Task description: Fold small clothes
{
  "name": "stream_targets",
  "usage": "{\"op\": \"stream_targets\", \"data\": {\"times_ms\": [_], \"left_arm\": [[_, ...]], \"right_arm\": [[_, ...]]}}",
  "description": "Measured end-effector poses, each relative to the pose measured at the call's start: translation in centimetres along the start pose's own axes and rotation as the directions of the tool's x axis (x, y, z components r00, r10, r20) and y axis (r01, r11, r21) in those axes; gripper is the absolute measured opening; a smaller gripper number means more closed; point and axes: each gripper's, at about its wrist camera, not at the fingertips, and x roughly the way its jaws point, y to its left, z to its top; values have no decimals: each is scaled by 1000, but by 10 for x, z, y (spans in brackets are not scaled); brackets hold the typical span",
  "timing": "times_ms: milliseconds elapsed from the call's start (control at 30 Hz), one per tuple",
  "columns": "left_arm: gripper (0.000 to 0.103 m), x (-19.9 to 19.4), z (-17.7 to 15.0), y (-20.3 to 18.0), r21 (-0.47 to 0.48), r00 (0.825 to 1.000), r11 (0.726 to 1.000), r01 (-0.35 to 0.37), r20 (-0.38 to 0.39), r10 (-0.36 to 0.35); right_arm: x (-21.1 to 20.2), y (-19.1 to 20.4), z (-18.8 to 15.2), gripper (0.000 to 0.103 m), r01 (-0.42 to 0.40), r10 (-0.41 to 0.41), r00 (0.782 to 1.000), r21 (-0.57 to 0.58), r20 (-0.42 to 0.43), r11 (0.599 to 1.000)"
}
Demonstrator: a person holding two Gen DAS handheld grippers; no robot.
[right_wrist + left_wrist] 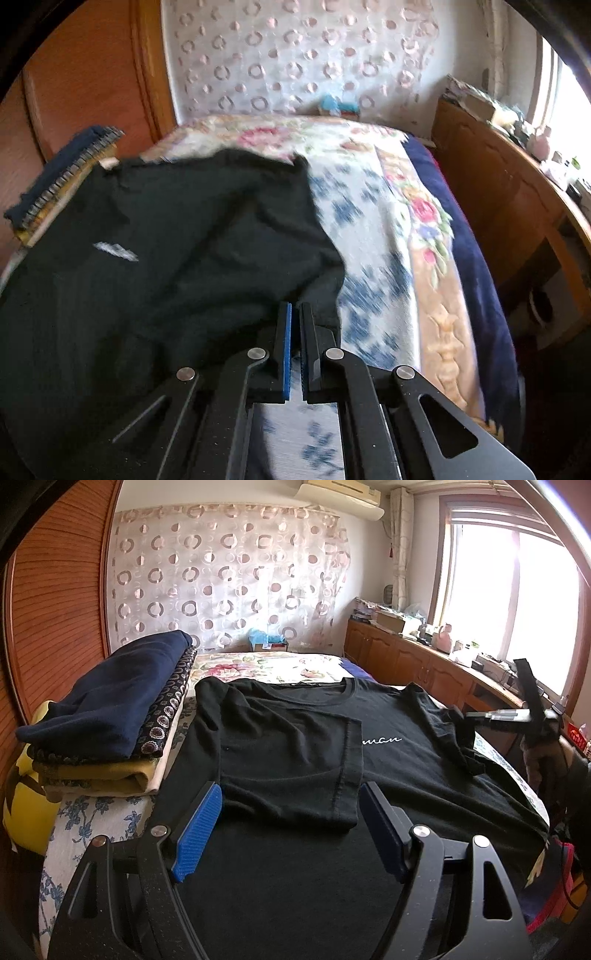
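A black T-shirt (295,746) with white script lies spread on the bed, its left side folded in over the chest. My left gripper (291,805) is open, its blue pads on either side of the folded flap's near edge, just above the cloth. My right gripper (295,314) is shut on the T-shirt's (166,240) right edge and holds it lifted off the bedspread; it also shows in the left wrist view (461,716) at the shirt's right sleeve. The right wrist view is motion-blurred.
A pile of folded clothes (110,720), navy on top, sits on the bed at the left by a wooden wardrobe (55,590). The floral bedspread (369,240) extends right. A wooden cabinet (406,657) with clutter runs under the window.
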Motion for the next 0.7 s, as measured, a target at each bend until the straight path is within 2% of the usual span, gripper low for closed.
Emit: {"op": "stream_targets", "data": {"times_ms": [167,333,367,400,433,467,533,700], "left_arm": [[78,-2,0,1,-4,1000,1000,-1,4,1],[78,-5,-1,4,-12,1000,1000,-7,7,7],[78,-7,-1,5,-13,1000,1000,-8,8,8],[78,-8,-1,5,-15,1000,1000,-11,10,11],[78,-9,-1,6,-16,1000,1000,-12,11,12],[78,-9,-2,7,-19,1000,1000,-13,12,13],[78,-10,-2,8,-25,1000,1000,-12,12,12],[78,-8,-2,9,-27,1000,1000,-9,10,10]], "right_arm": [[-21,54,29,3,-118,124,990,-88,70,989],[-28,109,55,3,-261,276,957,-145,91,954],[-30,115,59,7,-285,299,949,-139,99,949],[-31,118,61,12,-285,301,948,-141,107,948],[-33,122,63,30,-262,281,952,-151,119,953],[-34,122,63,37,-250,271,954,-155,129,956],[-35,117,58,37,-241,262,957,-156,128,958],[-24,110,37,37,-156,168,984,-151,66,976]]}}
